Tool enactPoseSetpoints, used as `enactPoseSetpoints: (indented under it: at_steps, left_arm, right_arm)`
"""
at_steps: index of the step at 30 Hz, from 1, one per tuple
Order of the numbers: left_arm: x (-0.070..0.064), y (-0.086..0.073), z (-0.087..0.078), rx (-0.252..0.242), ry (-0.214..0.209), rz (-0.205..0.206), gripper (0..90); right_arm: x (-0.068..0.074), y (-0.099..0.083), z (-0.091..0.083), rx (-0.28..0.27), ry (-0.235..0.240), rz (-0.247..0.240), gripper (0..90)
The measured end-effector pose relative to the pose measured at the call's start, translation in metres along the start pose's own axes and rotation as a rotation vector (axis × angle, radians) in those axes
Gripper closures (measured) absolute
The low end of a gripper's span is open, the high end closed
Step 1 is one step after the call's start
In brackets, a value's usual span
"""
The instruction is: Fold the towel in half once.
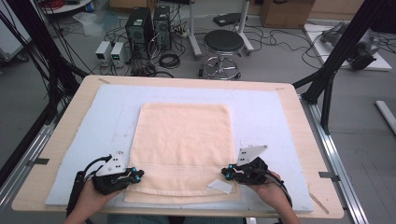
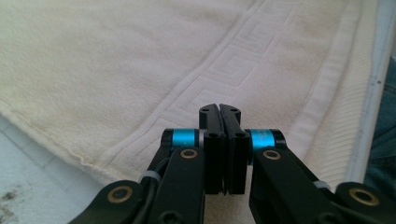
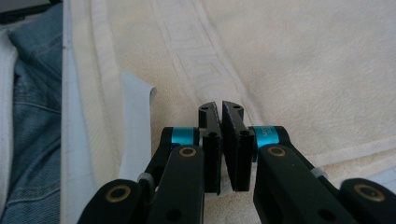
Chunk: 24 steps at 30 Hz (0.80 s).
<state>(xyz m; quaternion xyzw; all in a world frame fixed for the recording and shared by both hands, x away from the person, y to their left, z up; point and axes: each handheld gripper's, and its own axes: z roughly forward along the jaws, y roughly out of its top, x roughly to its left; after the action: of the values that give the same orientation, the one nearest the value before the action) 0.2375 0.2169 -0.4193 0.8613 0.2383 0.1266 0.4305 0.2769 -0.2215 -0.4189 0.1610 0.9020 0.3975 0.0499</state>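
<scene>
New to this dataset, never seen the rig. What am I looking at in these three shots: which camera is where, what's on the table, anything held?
No robot arm here: a person holds a two-jaw tool in each hand. The high view looks down from above the person's side of the table; the left gripper and right gripper come in at the bottom. The other two pictures come from cameras riding on each gripper, looking along its black jaws.

On the table lies a pale blue mat, and on it a cream towel, spread flat, with a white tag at its near edge.

Both grippers sit over the towel's near corners with jaws closed; no cloth shows between them.
</scene>
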Motion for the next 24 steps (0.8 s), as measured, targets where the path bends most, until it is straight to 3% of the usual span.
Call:
enactPoseSetpoints:
  at_steps: [5,9,12,15,17,20,22,24]
  left_arm:
    - [-0.004,0.012,-0.014,-0.057,0.001,0.007,88.0]
    - [-0.005,0.016,-0.019,-0.073,-0.018,0.008,89.6]
    - [-0.010,0.010,-0.010,-0.021,-0.063,0.012,89.0]
    - [-0.013,0.001,-0.001,0.027,-0.100,0.014,83.8]
    - [-0.014,-0.004,0.004,0.062,-0.103,0.018,74.3]
    - [-0.012,-0.008,0.009,0.096,-0.099,0.026,68.7]
    - [-0.011,-0.011,0.012,0.098,-0.112,0.019,68.6]
    - [-0.013,-0.011,0.014,0.100,-0.104,0.037,72.6]
  right_arm:
    - [0.003,0.012,-0.017,-0.020,-0.016,-0.023,86.3]
    - [0.005,0.016,-0.026,-0.008,-0.010,-0.019,84.6]
    - [0.004,0.009,-0.023,0.012,0.015,0.012,77.6]
    - [0.007,-0.003,-0.016,0.041,0.037,0.015,76.8]
    - [0.010,-0.009,-0.012,0.027,0.055,0.012,69.0]
    - [0.015,-0.013,-0.006,0.034,0.069,-0.013,63.7]
    - [0.016,-0.014,0.000,0.048,0.063,-0.026,62.9]
    - [0.017,-0.017,0.007,0.063,0.056,-0.041,66.6]
